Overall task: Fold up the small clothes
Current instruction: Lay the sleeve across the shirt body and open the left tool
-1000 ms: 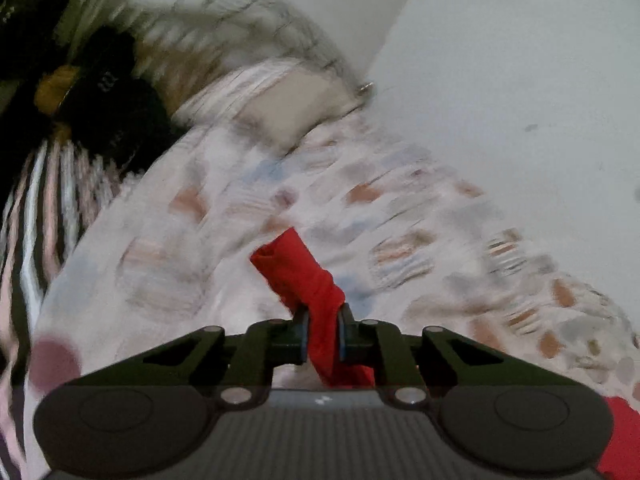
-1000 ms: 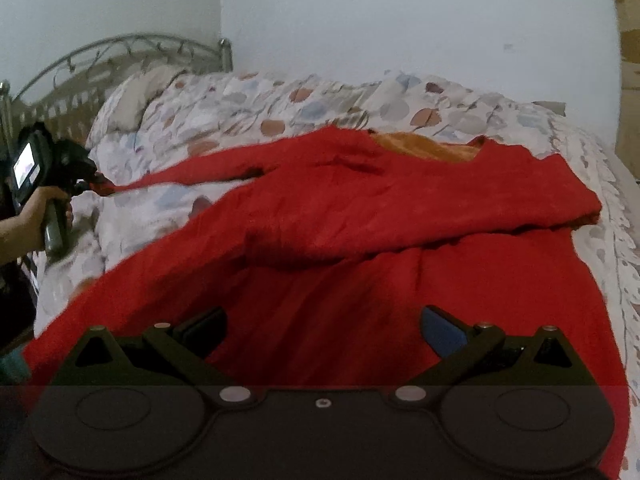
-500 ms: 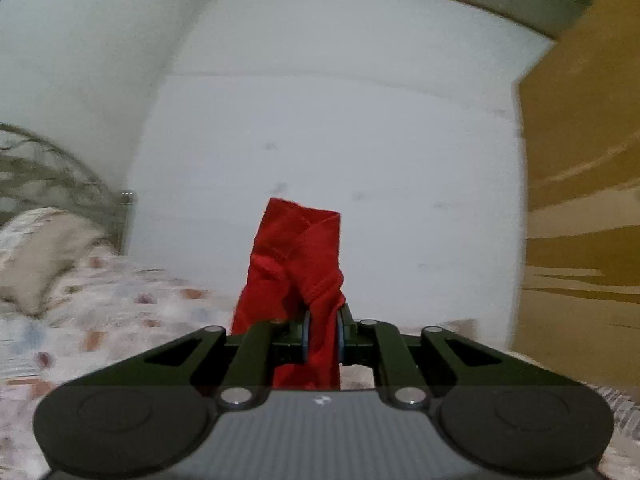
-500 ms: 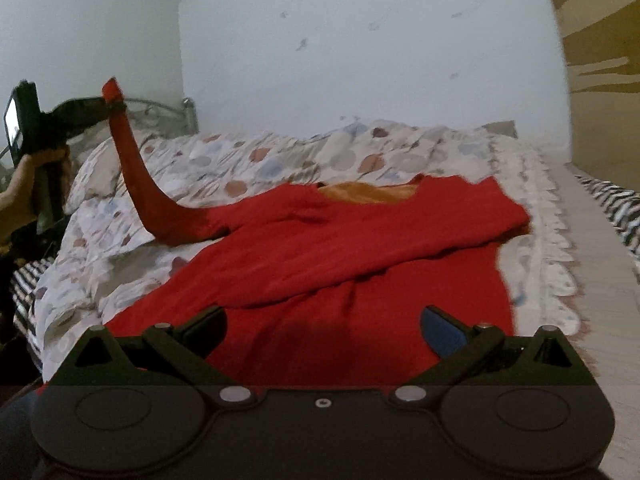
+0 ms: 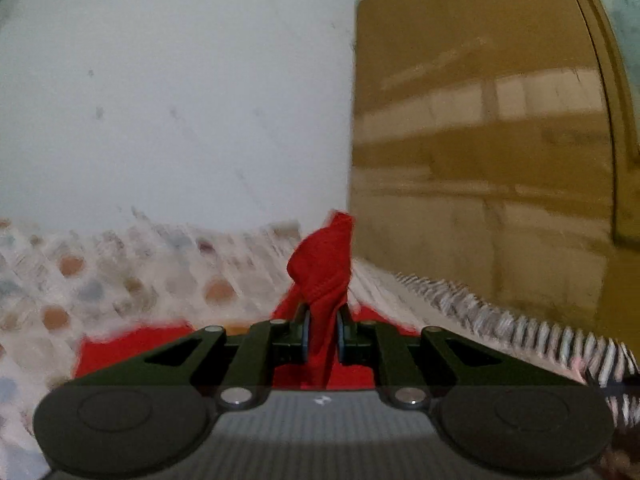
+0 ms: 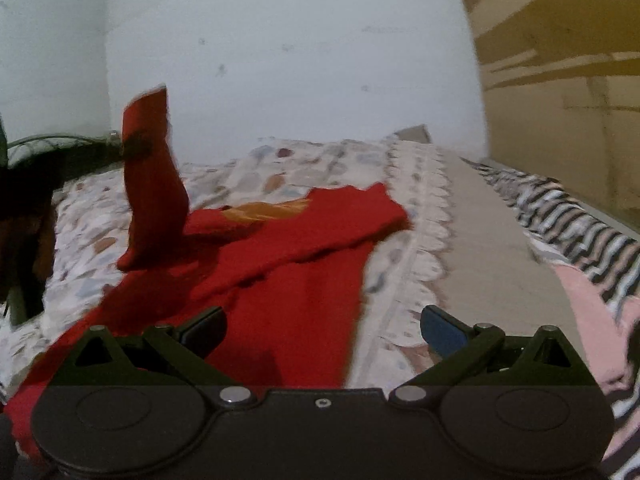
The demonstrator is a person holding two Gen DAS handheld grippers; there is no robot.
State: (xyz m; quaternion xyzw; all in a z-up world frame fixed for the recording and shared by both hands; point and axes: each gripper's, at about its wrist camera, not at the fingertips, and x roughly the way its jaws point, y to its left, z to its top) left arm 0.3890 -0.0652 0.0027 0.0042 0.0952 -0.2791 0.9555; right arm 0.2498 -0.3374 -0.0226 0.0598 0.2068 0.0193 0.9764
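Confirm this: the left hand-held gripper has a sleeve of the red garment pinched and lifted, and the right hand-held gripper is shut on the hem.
Not quite. The right hand-held gripper is open and holds nothing, as the right wrist view shows. The left hand-held gripper does pinch the lifted sleeve of the red garment.

Light: we see dim, flat indoor light | Blur: patterned white bedspread [image 5: 120,280] and lifted red fabric sleeve [image 6: 150,184] smeared | Edges: fisheye bending, black corners

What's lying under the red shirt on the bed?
The red shirt lies on a spotted floral bedspread. One sleeve is lifted by the left gripper. Whatever is beneath the shirt's body is covered.
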